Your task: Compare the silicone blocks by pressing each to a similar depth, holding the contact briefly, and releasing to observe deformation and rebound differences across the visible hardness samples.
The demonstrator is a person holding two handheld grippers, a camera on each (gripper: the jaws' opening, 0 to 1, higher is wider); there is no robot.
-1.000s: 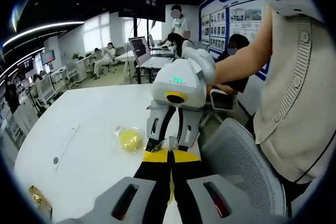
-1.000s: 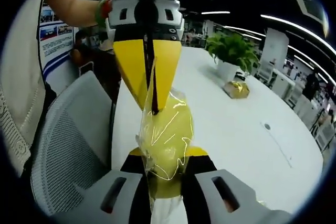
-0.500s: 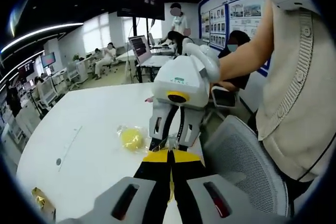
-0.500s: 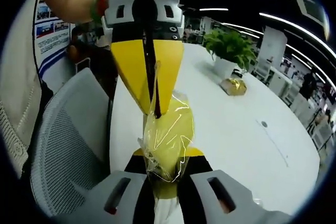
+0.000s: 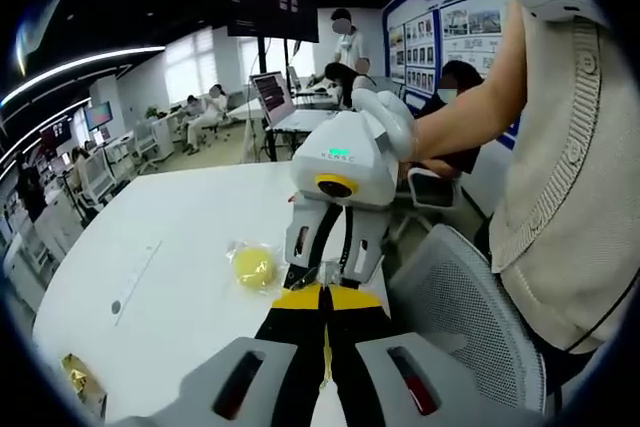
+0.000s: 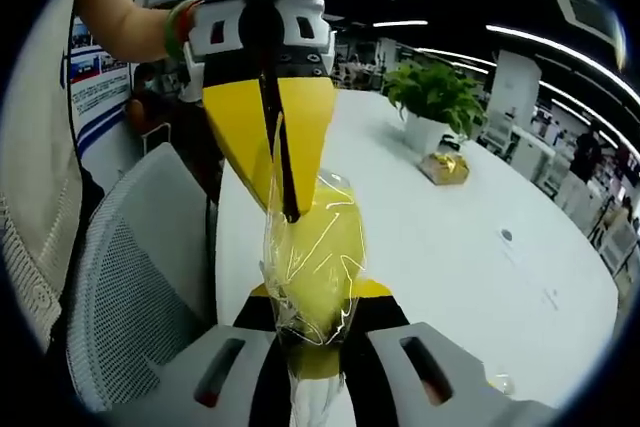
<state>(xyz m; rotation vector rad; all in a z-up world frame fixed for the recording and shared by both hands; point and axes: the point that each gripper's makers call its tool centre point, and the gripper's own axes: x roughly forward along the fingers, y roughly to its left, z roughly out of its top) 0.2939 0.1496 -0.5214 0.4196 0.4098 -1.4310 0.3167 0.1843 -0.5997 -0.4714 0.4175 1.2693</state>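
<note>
A yellow silicone block in a clear plastic bag (image 6: 315, 257) hangs in the air between both grippers. My right gripper (image 6: 315, 299) is shut on the bag's lower end, with the block bulging just above its jaws. My left gripper (image 6: 287, 209) comes down from the top of the right gripper view, its yellow jaws shut on the bag's upper edge. In the left gripper view, my left gripper (image 5: 322, 295) meets the right gripper (image 5: 322, 272) tip to tip, with a little clear film between them. A second bagged yellow block (image 5: 252, 265) lies on the white table (image 5: 170, 237).
A grey mesh chair (image 5: 470, 317) stands at the table's edge below the grippers, and a person's arm (image 5: 460, 117) holds the right gripper. A potted plant (image 6: 435, 97) and a gold-wrapped item (image 6: 445, 167) sit further along the table. People sit at desks behind.
Both views have shifted slightly with the hands. Both grippers keep their hold on the bagged block, and the second block has stayed on the table.
</note>
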